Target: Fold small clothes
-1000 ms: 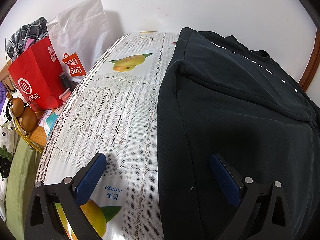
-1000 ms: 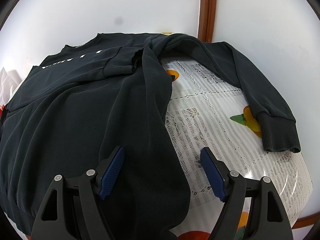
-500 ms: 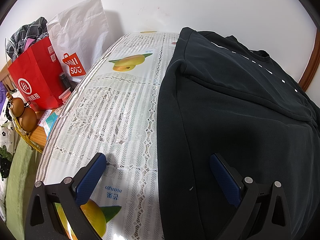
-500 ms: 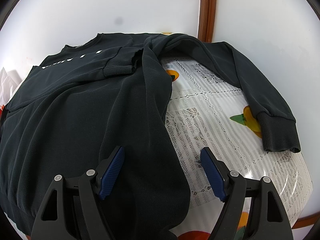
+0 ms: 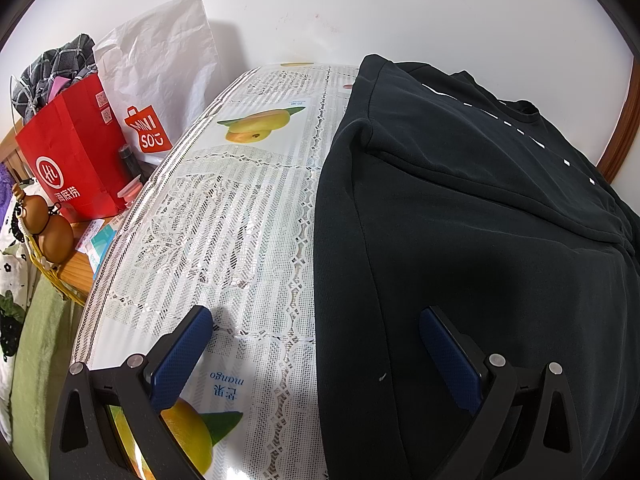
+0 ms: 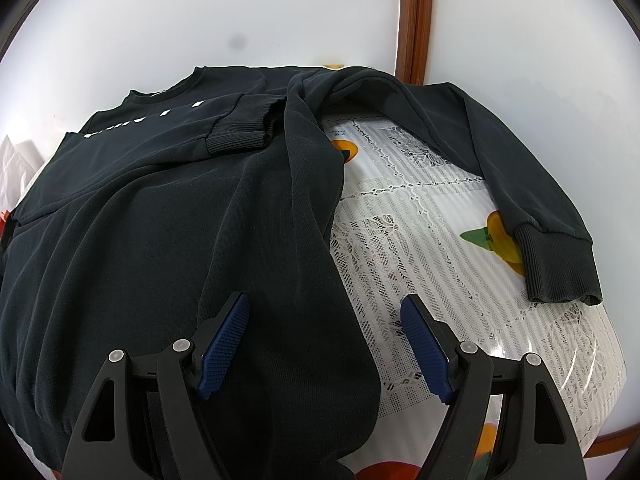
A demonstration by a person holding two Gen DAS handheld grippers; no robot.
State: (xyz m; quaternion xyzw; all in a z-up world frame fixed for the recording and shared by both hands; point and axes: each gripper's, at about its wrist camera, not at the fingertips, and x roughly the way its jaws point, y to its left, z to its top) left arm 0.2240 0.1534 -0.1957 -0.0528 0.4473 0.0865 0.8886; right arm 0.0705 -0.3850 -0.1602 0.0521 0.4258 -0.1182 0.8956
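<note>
The tabletop (image 5: 224,216), covered by a white lace-patterned plastic cloth printed with mangoes, carries everything. Taking the black sweatshirt (image 6: 160,220) as the landmark: it lies spread across the middle of the tabletop, collar toward the white wall, a row of small white marks across its chest. One sleeve is folded inward over the chest, its ribbed cuff (image 6: 240,136) lying on the body just below the collar. The other sleeve (image 6: 500,152) stretches out away from the body over the bare cloth, and its cuff rests on a printed mango near the tabletop's edge. A long fold of the sweatshirt's side runs from the shoulder down toward the near edge.

Beyond the sweatshirt's other side, past the tabletop's edge, stand a white paper bag (image 5: 160,68) and, beside it, a red paper bag (image 5: 76,152) stuffed with grey checked fabric. Two brown gourds (image 5: 48,228) hang near the red bag.

The left tool (image 5: 316,344) hovers over the sweatshirt's near side edge, jaws wide apart, one finger above the cloth and the other above black fabric, gripping nothing. The right tool (image 6: 324,344) hovers over the opposite near edge, jaws likewise apart and empty, straddling the fold's border.
</note>
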